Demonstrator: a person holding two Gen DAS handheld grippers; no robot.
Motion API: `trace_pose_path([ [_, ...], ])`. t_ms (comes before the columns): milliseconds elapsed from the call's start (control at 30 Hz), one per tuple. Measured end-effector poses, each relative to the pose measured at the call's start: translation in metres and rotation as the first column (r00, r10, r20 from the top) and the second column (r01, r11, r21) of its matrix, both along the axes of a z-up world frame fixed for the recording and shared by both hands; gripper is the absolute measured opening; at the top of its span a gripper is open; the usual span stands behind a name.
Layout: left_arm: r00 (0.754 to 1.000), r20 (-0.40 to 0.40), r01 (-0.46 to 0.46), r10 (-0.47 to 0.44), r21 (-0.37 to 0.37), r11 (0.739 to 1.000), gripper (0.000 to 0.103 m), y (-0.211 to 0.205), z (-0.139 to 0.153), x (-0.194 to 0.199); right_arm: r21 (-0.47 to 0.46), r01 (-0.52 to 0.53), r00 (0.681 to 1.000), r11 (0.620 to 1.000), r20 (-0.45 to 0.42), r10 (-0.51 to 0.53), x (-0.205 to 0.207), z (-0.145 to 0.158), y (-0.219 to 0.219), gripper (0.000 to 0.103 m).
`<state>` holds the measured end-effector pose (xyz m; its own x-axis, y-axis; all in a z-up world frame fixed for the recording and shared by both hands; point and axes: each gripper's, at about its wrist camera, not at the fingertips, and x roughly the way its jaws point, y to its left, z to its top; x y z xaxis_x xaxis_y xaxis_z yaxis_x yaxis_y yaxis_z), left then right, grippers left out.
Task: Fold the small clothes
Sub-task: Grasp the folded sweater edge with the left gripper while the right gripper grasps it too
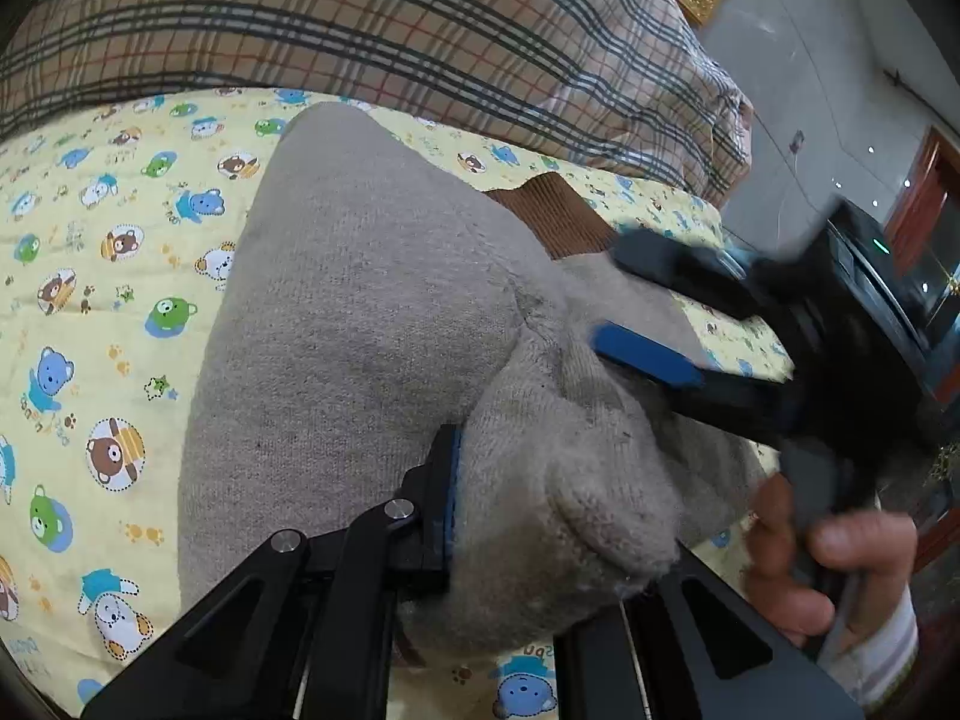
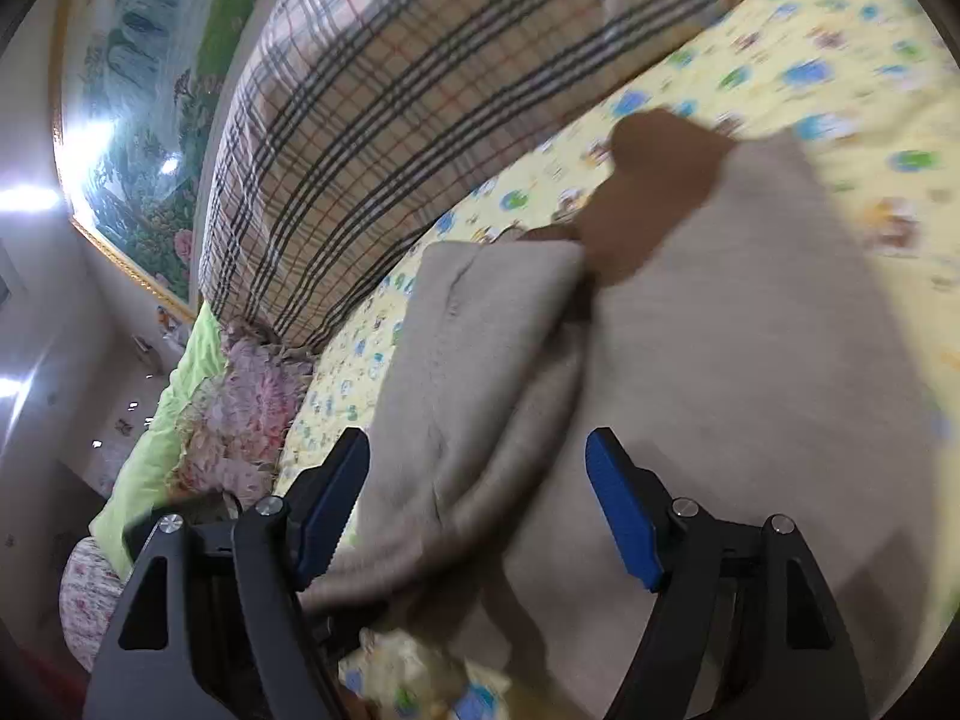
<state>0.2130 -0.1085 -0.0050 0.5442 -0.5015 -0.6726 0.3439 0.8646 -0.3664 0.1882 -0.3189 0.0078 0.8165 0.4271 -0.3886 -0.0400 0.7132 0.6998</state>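
A small grey knitted garment (image 1: 360,324) with a brown ribbed collar (image 1: 552,216) lies on a yellow bear-print sheet (image 1: 90,276). My left gripper (image 1: 540,516) is shut on a bunched fold of the garment's near edge; only its left finger (image 1: 447,498) shows, the other is under the cloth. My right gripper (image 1: 636,306) comes in from the right with jaws apart over the garment near the collar. In the right wrist view my right gripper (image 2: 477,504) is open above the folded grey cloth (image 2: 480,372), with the brown collar (image 2: 654,192) beyond.
A plaid quilt (image 1: 372,18) is piled along the far side of the bed. Floral and green pillows (image 2: 222,414) lie at the bed's left end. A framed landscape painting (image 2: 144,96) hangs on the wall. A dark cabinet (image 1: 900,276) stands at the right.
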Motion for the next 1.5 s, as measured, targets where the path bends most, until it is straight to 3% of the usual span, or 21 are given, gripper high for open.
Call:
trace_pose_path([
  [133, 1.000, -0.001, -0.010, 0.010, -0.009, 1.000, 0.007, -0.001, 0.003, 0.000, -0.005, -0.020, 0.997, 1.000, -0.069, 0.020, 0.042, -0.003, 0.009, 0.075],
  [167, 1.000, -0.005, -0.015, 0.015, -0.011, 1.000, 0.007, -0.001, 0.005, 0.000, -0.009, -0.015, 0.994, 1.000, -0.107, 0.014, 0.051, -0.005, 0.010, 0.071],
  [200, 1.000, -0.005, -0.019, 0.019, -0.013, 1.000, 0.007, -0.001, 0.006, 0.003, -0.008, -0.017, 0.993, 1.000, -0.121, 0.016, 0.056, -0.006, 0.011, 0.064],
  [267, 1.000, 0.007, -0.025, 0.025, -0.017, 1.000, 0.007, -0.002, 0.012, -0.001, 0.018, -0.049, 0.990, 0.999, -0.130, 0.051, 0.062, -0.004, 0.012, 0.033],
  [367, 0.999, 0.027, -0.023, 0.024, -0.032, 0.999, 0.007, -0.006, 0.025, -0.004, -0.001, -0.054, 0.993, 0.999, -0.103, 0.054, 0.059, 0.007, 0.011, 0.019],
  [467, 0.999, 0.038, -0.001, 0.004, -0.078, 0.997, 0.007, -0.017, 0.044, -0.003, -0.054, -0.046, 0.998, 0.997, -0.052, 0.044, 0.046, 0.033, 0.003, 0.015],
  [633, 0.995, 0.087, 0.050, -0.043, -0.078, 0.996, 0.007, -0.062, 0.063, 0.002, -0.161, 0.017, 0.999, 0.987, 0.041, -0.011, 0.019, 0.082, -0.029, 0.012],
  [733, 0.996, 0.058, 0.068, -0.065, -0.066, 0.995, 0.008, -0.091, 0.049, 0.008, -0.191, 0.066, 0.997, 0.979, 0.044, -0.058, 0.008, 0.086, -0.054, 0.006],
  [800, 0.997, 0.014, 0.075, -0.075, -0.040, 0.996, 0.008, -0.109, 0.031, 0.014, -0.186, 0.101, 0.995, 0.977, 0.007, -0.101, 0.002, 0.072, -0.077, 0.000],
  [867, 0.997, -0.028, 0.073, -0.073, -0.018, 0.997, 0.008, -0.120, 0.012, 0.016, -0.168, 0.113, 0.992, 0.979, -0.033, -0.120, -0.003, 0.053, -0.094, 0.000],
  [967, 0.998, -0.007, 0.063, -0.063, -0.012, 0.998, 0.008, -0.123, 0.004, 0.011, -0.117, 0.112, 0.990, 0.987, -0.068, -0.120, -0.010, 0.031, -0.108, 0.001],
  [1100, 0.997, -0.016, 0.073, -0.073, -0.033, 0.997, 0.008, -0.113, 0.005, 0.013, 0.007, 0.108, 0.994, 0.994, -0.034, -0.107, -0.019, 0.019, -0.117, 0.004],
  [1133, 0.997, -0.027, 0.072, -0.074, -0.055, 0.996, 0.008, -0.109, 0.007, 0.015, 0.009, 0.102, 0.994, 0.995, -0.030, -0.102, -0.019, 0.019, -0.116, 0.008],
  [1200, 0.996, -0.047, 0.066, -0.071, -0.104, 0.992, 0.008, -0.099, 0.011, 0.019, 0.012, 0.077, 0.997, 0.997, -0.031, -0.077, -0.015, 0.018, -0.108, 0.035],
  [1233, 0.996, -0.052, 0.063, -0.070, -0.125, 0.990, 0.008, -0.095, 0.013, 0.019, 0.013, 0.059, 0.998, 0.998, -0.030, -0.059, -0.012, 0.018, -0.103, 0.062],
  [1267, 0.996, -0.054, 0.059, -0.067, -0.144, 0.988, 0.008, -0.090, 0.017, 0.019, 0.003, 0.051, 0.998, 0.999, -0.023, -0.051, -0.011, 0.018, -0.099, 0.070],
  [1500, 0.998, -0.022, 0.047, -0.051, -0.168, 0.985, 0.008, -0.072, 0.036, 0.014, 0.029, -0.002, 0.997, 1.000, -0.071, 0.004, 0.009, 0.013, -0.085, 0.070],
])
